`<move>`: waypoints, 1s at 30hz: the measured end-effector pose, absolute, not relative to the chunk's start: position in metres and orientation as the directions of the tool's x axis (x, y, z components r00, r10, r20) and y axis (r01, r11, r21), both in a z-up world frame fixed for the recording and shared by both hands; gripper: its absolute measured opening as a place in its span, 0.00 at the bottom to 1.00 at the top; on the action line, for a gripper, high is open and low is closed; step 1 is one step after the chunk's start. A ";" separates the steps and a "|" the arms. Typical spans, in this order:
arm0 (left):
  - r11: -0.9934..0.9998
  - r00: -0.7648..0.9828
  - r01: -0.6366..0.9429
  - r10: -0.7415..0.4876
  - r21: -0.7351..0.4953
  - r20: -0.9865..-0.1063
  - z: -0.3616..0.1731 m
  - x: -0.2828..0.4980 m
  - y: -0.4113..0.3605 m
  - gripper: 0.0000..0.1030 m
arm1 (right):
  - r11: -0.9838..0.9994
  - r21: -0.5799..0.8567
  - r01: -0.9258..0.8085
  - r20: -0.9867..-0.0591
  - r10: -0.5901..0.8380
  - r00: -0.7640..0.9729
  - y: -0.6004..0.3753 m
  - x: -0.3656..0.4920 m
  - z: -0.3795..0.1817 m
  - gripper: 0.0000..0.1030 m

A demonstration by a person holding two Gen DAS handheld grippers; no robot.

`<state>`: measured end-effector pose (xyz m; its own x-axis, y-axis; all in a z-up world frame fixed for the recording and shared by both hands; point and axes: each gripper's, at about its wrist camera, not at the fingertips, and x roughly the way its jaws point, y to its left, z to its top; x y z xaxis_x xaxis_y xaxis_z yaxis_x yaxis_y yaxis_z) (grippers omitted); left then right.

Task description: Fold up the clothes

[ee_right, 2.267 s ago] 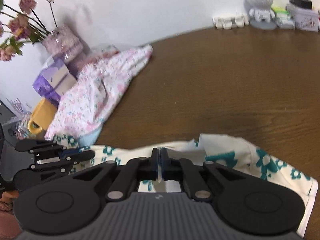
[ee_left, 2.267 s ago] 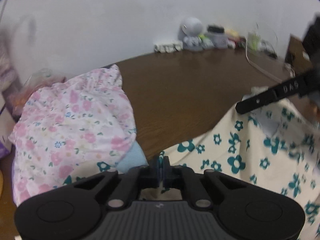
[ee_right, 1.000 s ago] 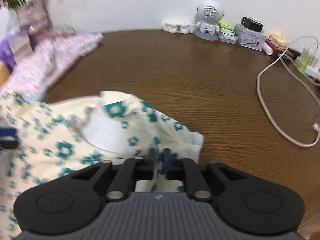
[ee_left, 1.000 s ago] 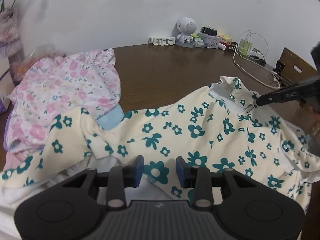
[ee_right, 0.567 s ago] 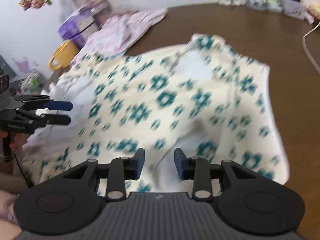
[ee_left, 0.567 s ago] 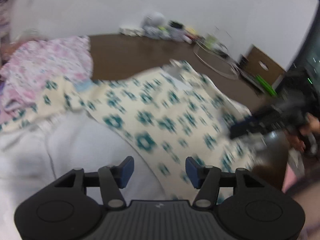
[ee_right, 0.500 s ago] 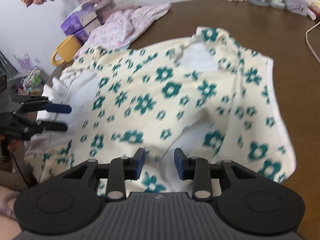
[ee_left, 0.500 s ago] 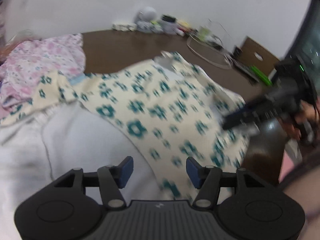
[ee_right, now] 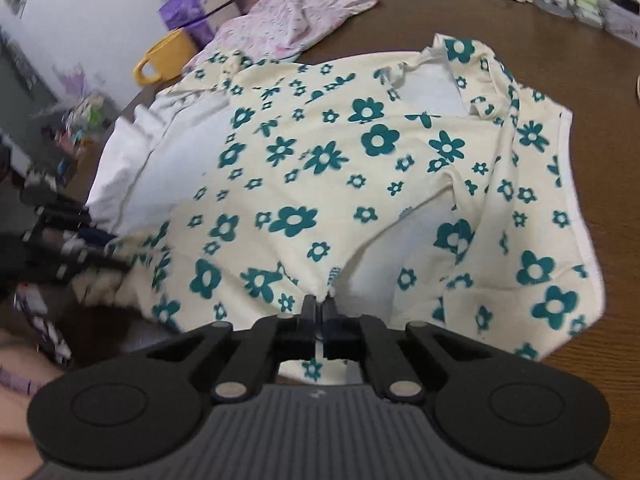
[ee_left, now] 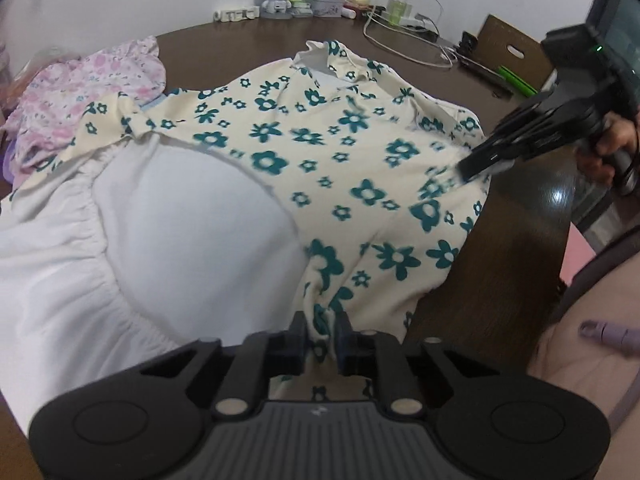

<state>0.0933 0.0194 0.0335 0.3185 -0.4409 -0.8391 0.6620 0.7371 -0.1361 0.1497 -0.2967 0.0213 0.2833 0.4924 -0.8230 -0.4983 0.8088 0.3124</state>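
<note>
Both jaws pinched on the shirt (ee_right: 340, 168) hem at lower frame, left gripper (ee_left: 321, 334) and right gripper (ee_right: 319, 312); collar lies straight ahead, upper frame.

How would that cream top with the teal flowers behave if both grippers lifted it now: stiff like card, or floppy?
Probably floppy: the flowered top already puckers into a ridge where the right gripper pinches it, and bunches between the left gripper's fingers. It looks thin and light, so its hem would likely sag between the two holds. On the smooth wooden table it should slide easily.
</note>
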 end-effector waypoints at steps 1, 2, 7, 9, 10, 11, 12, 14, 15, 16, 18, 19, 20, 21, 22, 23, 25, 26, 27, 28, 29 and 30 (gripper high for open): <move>0.736 0.316 0.663 -0.439 -0.135 -0.841 0.034 0.094 0.022 0.11 | 0.804 0.313 -0.506 -0.825 0.494 0.275 -0.300 0.147 0.026 0.02; 0.733 0.311 0.666 -0.437 -0.135 -0.844 0.034 0.094 0.024 0.11 | 0.799 0.314 -0.513 -0.826 0.496 0.266 -0.302 0.144 0.031 0.02; 0.730 0.307 0.667 -0.451 -0.148 -0.838 0.035 0.094 0.026 0.18 | 0.819 0.309 -0.483 -0.842 0.471 0.261 -0.306 0.143 0.022 0.07; 0.735 0.318 0.660 -0.461 -0.156 -0.828 0.037 0.092 0.028 0.34 | 0.813 0.334 -0.477 -0.820 0.500 0.278 -0.308 0.142 0.019 0.14; 0.735 0.326 0.658 -0.470 -0.160 -0.820 0.039 0.090 0.030 0.46 | 0.813 0.335 -0.476 -0.814 0.504 0.289 -0.310 0.140 0.019 0.30; 0.736 0.333 0.657 -0.479 -0.164 -0.812 0.041 0.088 0.031 0.55 | 0.812 0.323 -0.486 -0.811 0.502 0.300 -0.309 0.138 0.019 0.39; 0.734 0.335 0.659 -0.483 -0.165 -0.809 0.042 0.085 0.031 0.57 | 0.811 0.309 -0.497 -0.808 0.499 0.312 -0.308 0.134 0.019 0.47; 0.729 0.338 0.664 -0.489 -0.165 -0.804 0.044 0.080 0.031 0.57 | 0.814 0.275 -0.512 -0.821 0.476 0.315 -0.304 0.130 0.017 0.46; 0.730 0.336 0.664 -0.484 -0.161 -0.808 0.043 0.079 0.031 0.57 | 0.818 0.249 -0.519 -0.831 0.456 0.320 -0.301 0.128 0.015 0.42; 0.731 0.335 0.664 -0.478 -0.157 -0.812 0.042 0.077 0.030 0.56 | 0.823 0.219 -0.524 -0.841 0.432 0.326 -0.298 0.127 0.014 0.34; 0.737 0.326 0.659 -0.461 -0.151 -0.825 0.037 0.076 0.032 0.49 | 0.829 0.175 -0.531 -0.858 0.393 0.331 -0.293 0.124 0.014 0.18; 0.740 0.321 0.655 -0.456 -0.153 -0.830 0.036 0.076 0.033 0.45 | 0.827 0.167 -0.536 -0.864 0.385 0.325 -0.292 0.122 0.014 0.14; 0.746 0.327 0.647 -0.458 -0.158 -0.826 0.035 0.076 0.035 0.45 | 0.825 0.161 -0.541 -0.869 0.378 0.318 -0.291 0.119 0.014 0.14; 0.752 0.333 0.639 -0.461 -0.163 -0.823 0.035 0.077 0.037 0.45 | 0.824 0.152 -0.545 -0.872 0.372 0.319 -0.289 0.117 0.015 0.14; 0.758 0.340 0.630 -0.463 -0.167 -0.819 0.035 0.077 0.040 0.47 | 0.826 0.163 -0.540 -0.868 0.380 0.320 -0.290 0.116 0.017 0.16; 0.764 0.346 0.622 -0.465 -0.172 -0.815 0.035 0.077 0.042 0.51 | 0.827 0.175 -0.534 -0.863 0.390 0.321 -0.292 0.115 0.019 0.17; 0.782 0.394 0.596 -0.480 -0.180 -0.784 0.041 0.075 0.049 0.62 | 0.826 0.252 -0.505 -0.810 0.465 0.357 -0.306 0.115 0.034 0.24; 0.806 0.436 0.562 -0.480 -0.186 -0.761 0.043 0.073 0.055 0.68 | 0.825 0.293 -0.483 -0.768 0.504 0.395 -0.315 0.116 0.045 0.28; 0.828 0.479 0.526 -0.476 -0.194 -0.738 0.045 0.072 0.061 0.71 | 0.832 0.315 -0.457 -0.729 0.520 0.446 -0.325 0.117 0.054 0.39; 0.848 0.520 0.489 -0.470 -0.203 -0.713 0.047 0.070 0.067 0.74 | 0.858 0.308 -0.411 -0.693 0.498 0.521 -0.337 0.118 0.064 0.48; 0.866 0.560 0.451 -0.462 -0.214 -0.688 0.049 0.069 0.074 0.78 | 0.893 0.277 -0.354 -0.678 0.443 0.586 -0.346 0.119 0.068 0.49; 0.882 0.600 0.413 -0.450 -0.226 -0.661 0.052 0.067 0.080 0.80 | 0.923 0.247 -0.296 -0.677 0.383 0.628 -0.353 0.122 0.070 0.50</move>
<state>0.0674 0.0799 0.0516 0.5997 -0.4503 -0.6615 0.4134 0.8821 -0.2257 0.1215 -0.3529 0.0702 0.6282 0.3833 -0.6771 -0.2963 0.9225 0.2473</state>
